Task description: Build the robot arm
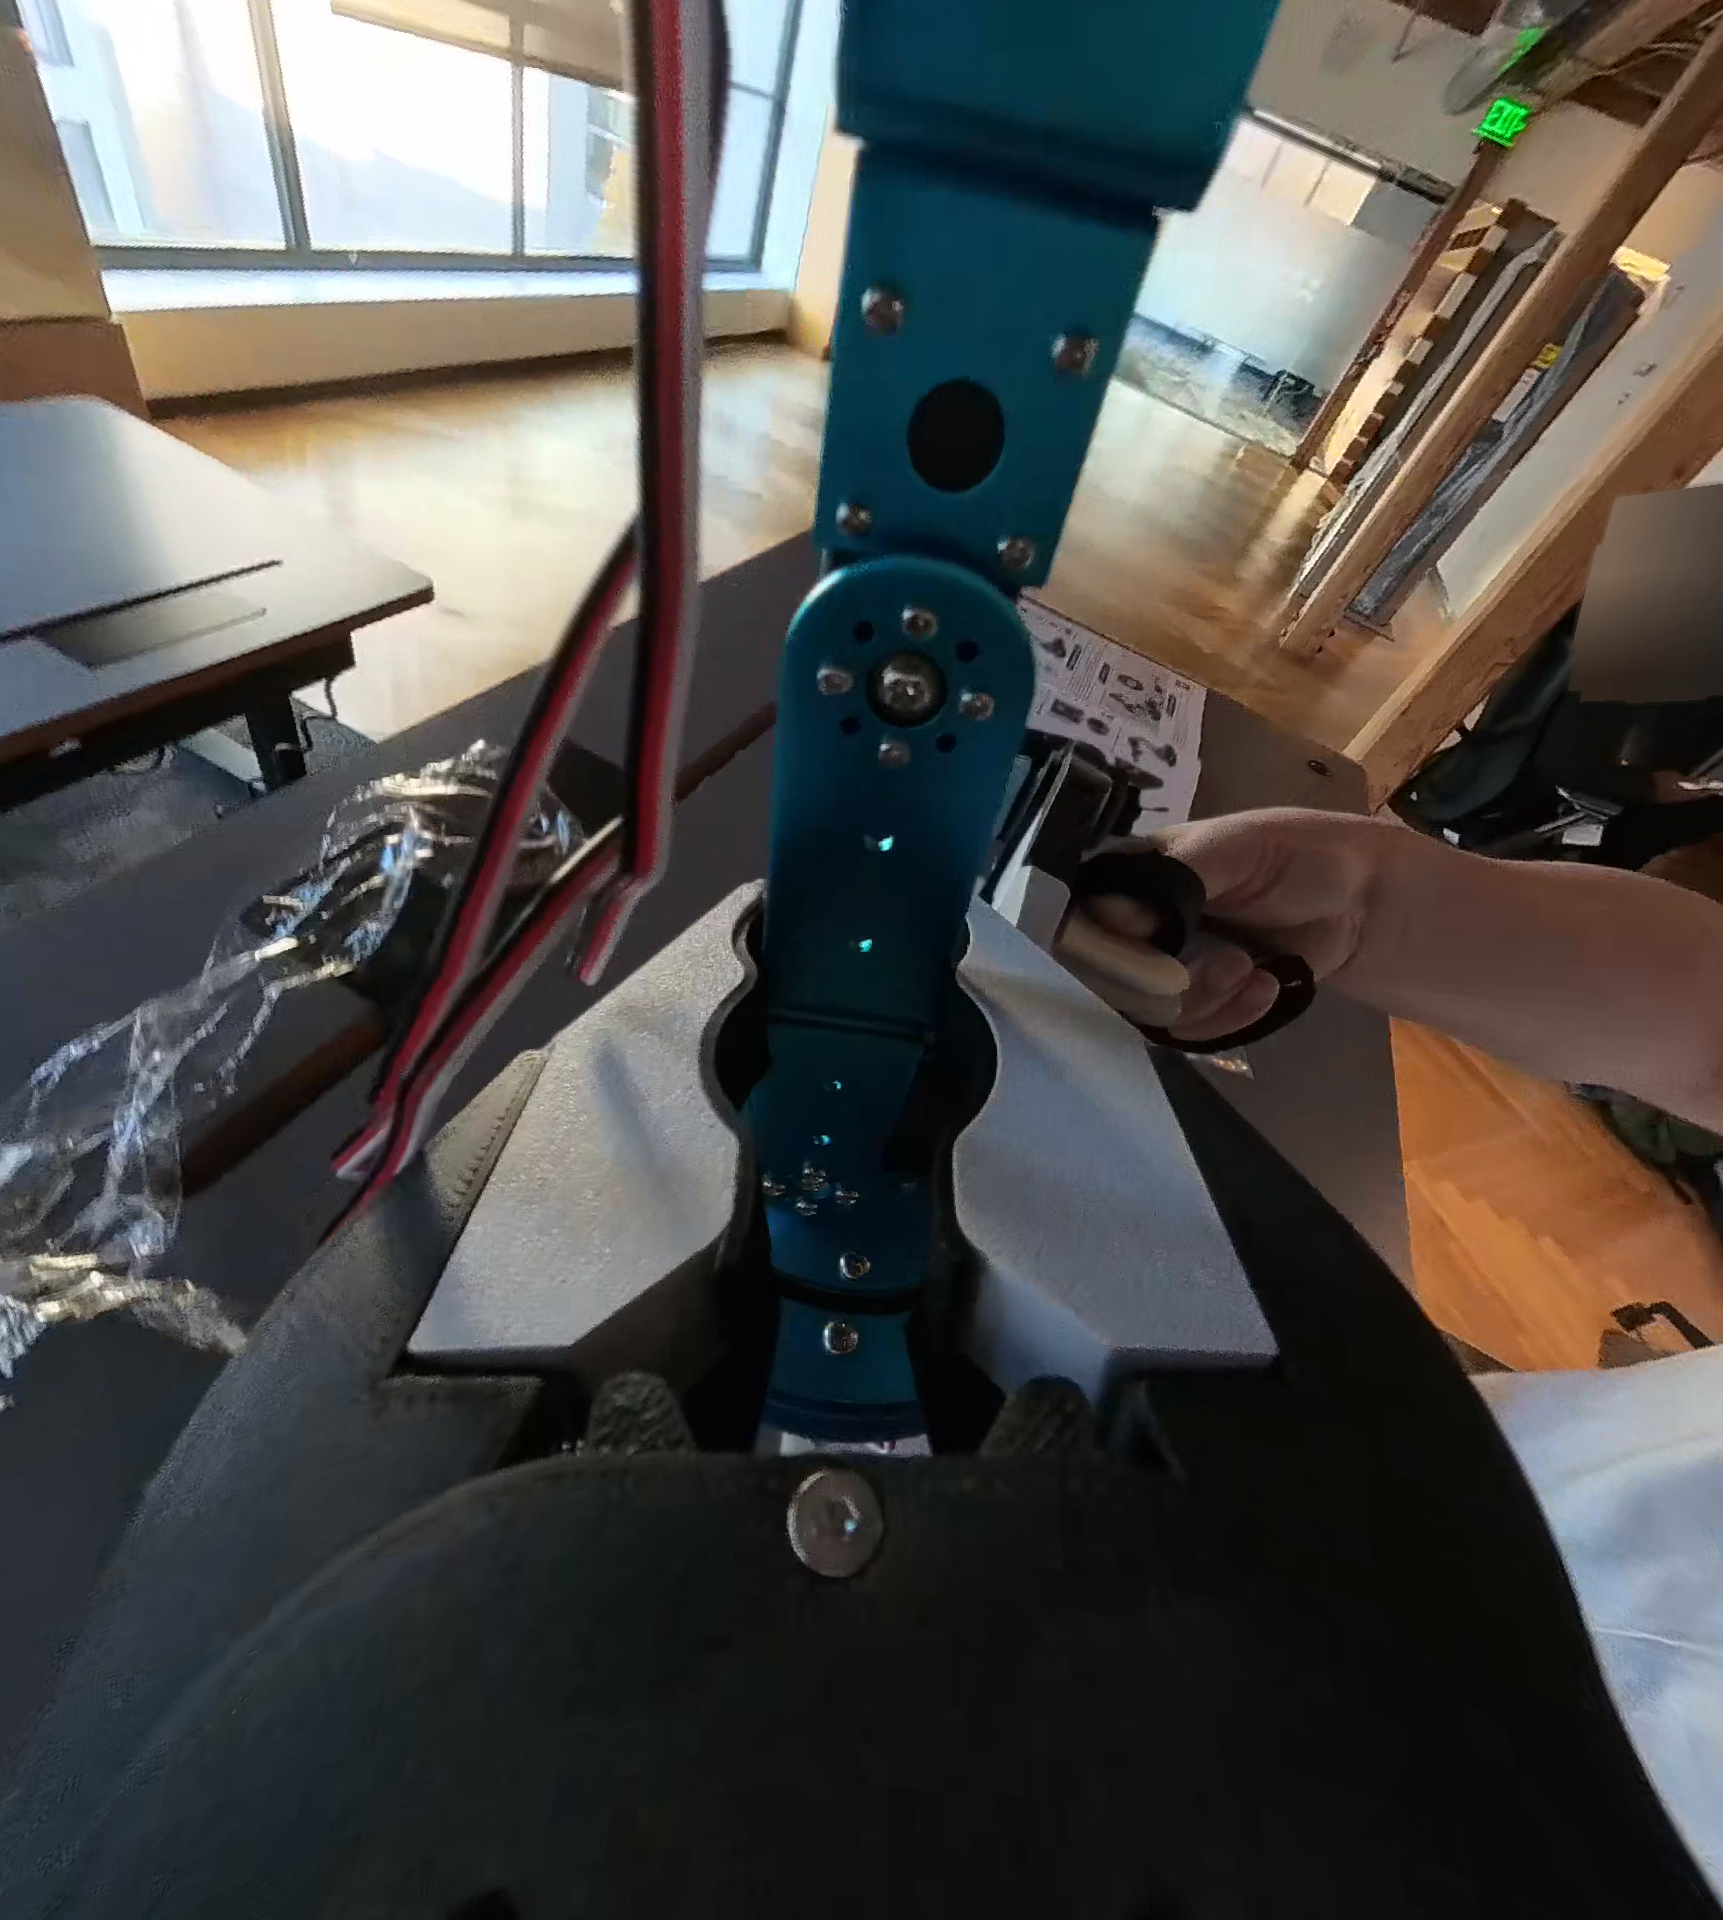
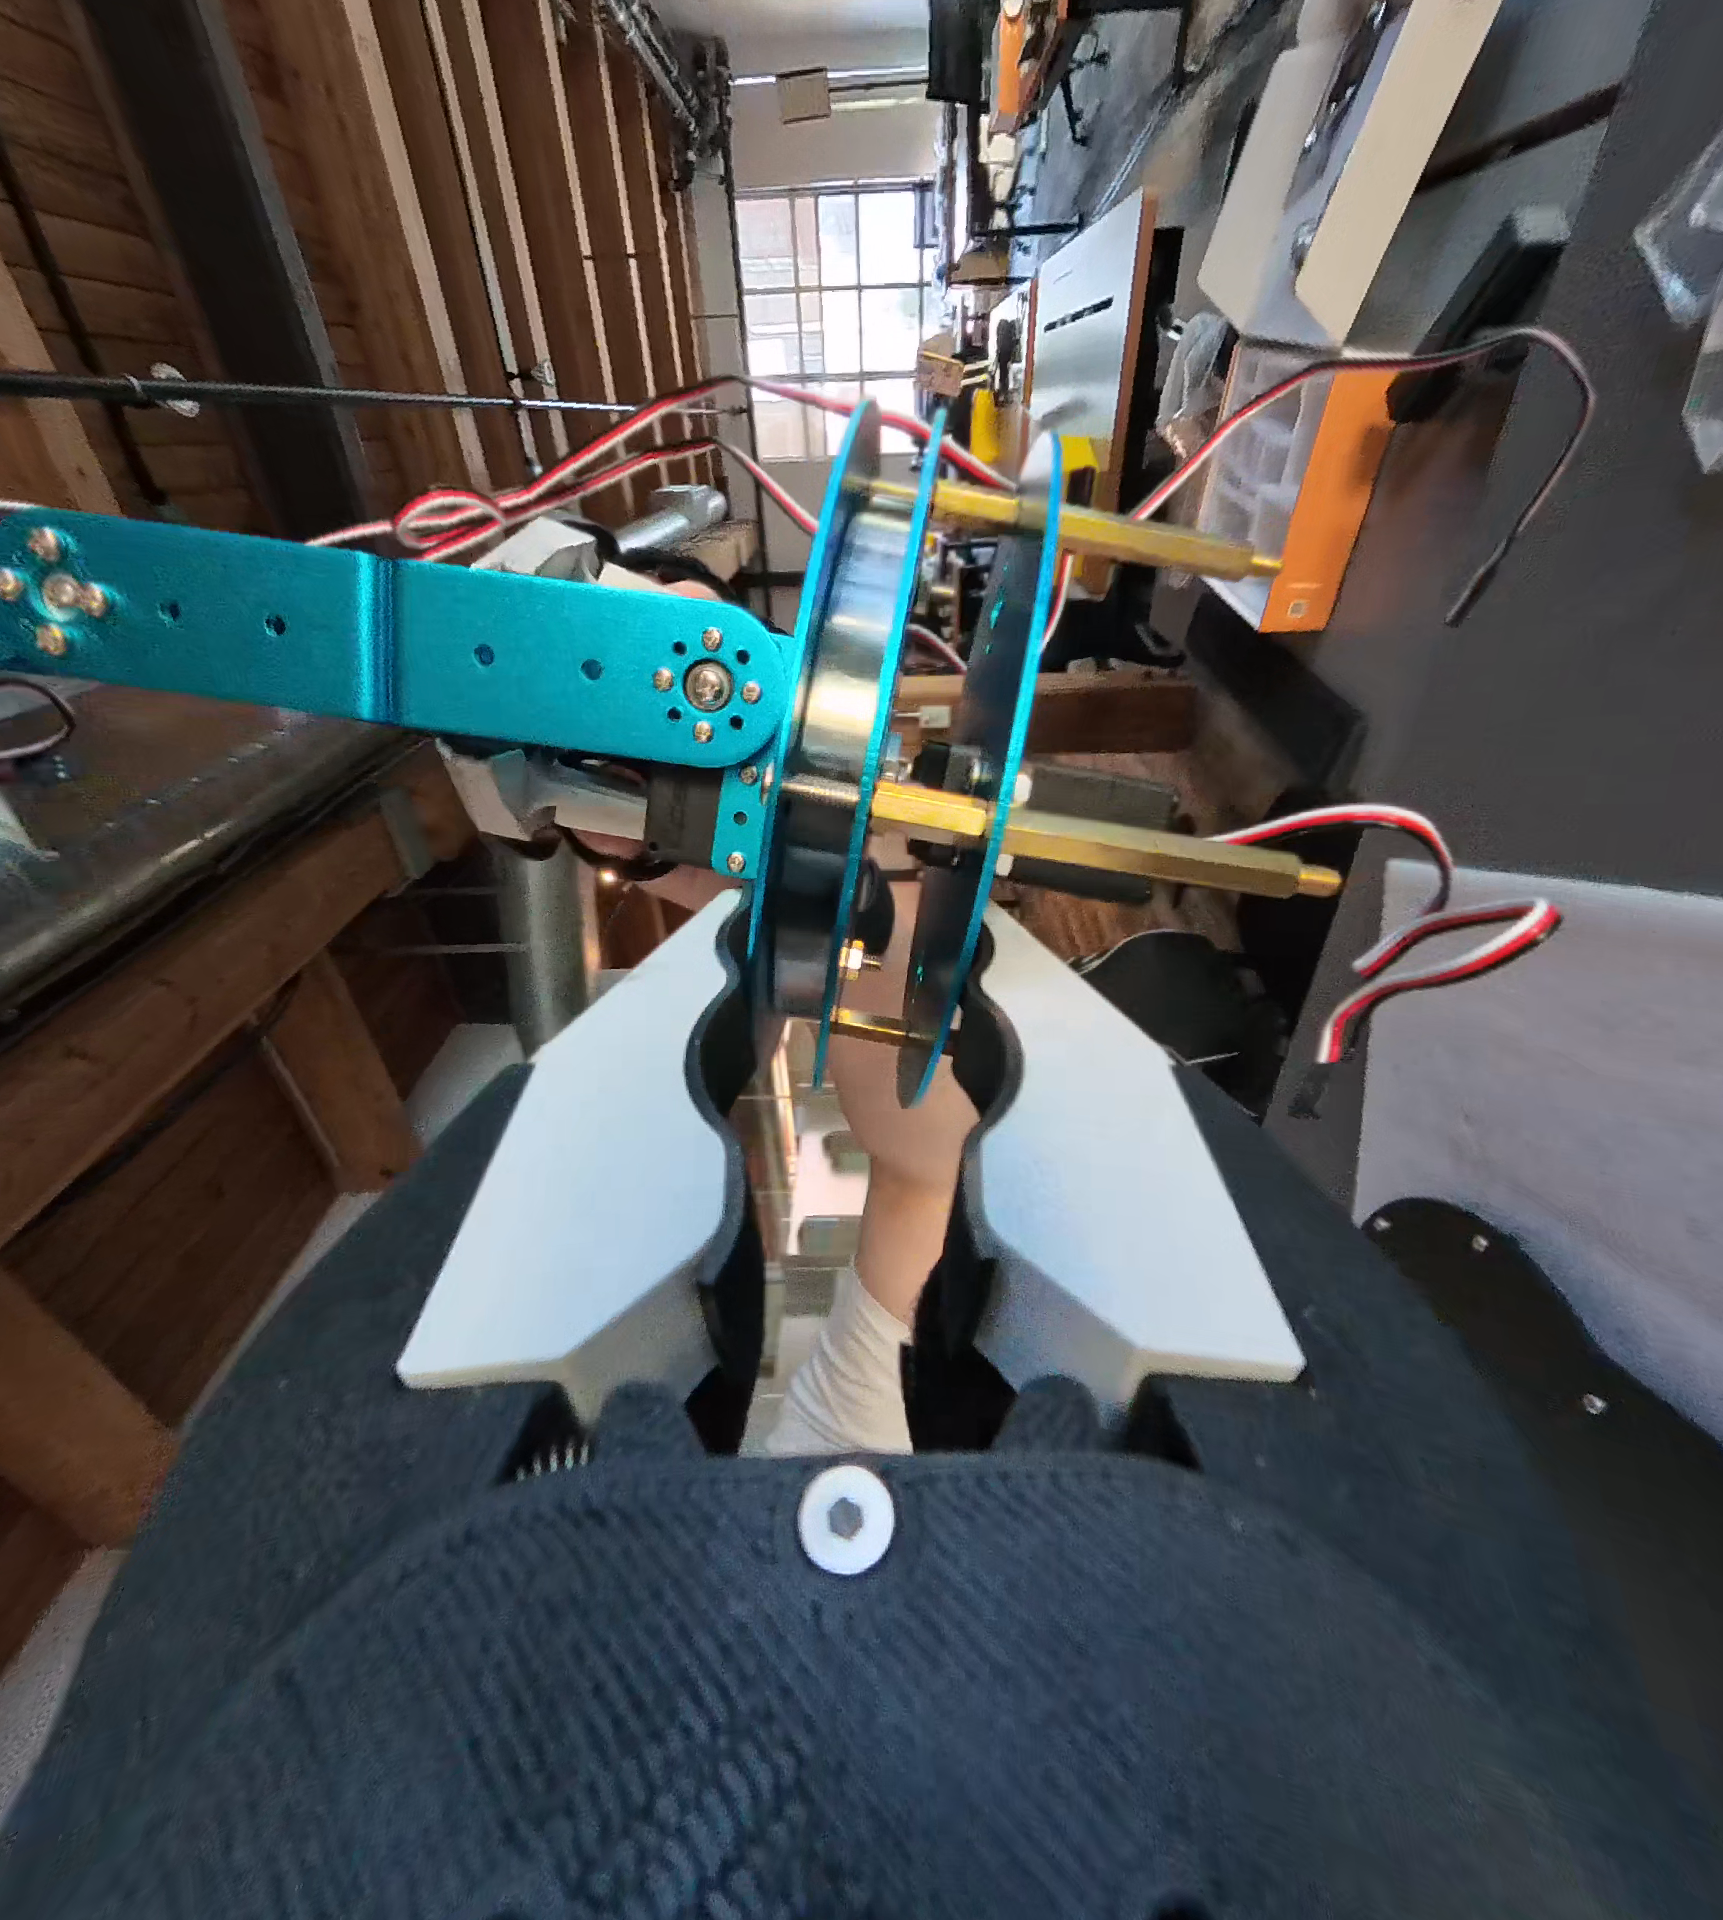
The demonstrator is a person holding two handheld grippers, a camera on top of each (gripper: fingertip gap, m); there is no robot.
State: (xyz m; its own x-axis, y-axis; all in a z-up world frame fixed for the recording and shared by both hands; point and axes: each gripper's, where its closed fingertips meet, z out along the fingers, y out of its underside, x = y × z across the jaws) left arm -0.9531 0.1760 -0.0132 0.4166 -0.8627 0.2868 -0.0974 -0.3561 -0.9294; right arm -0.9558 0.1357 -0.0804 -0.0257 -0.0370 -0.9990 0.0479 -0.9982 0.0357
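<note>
The left gripper [image 1: 862, 997] is closed on the blue metal arm link [image 1: 898, 748], which is clamped between its white fingers [image 1: 608, 1164]. Red, white and black servo wires [image 1: 649, 520] hang just beside the link. The right gripper [image 2: 857, 997] is closed around the blue round base plates [image 2: 992, 748], joined by brass standoffs [image 2: 1096, 836]. Crumpled clear plastic wrap [image 1: 213, 997] lies on the dark table [image 1: 57, 997].

A green lit sign [image 1: 1502, 123] and a printed sheet [image 1: 1117, 698] bear writing.
</note>
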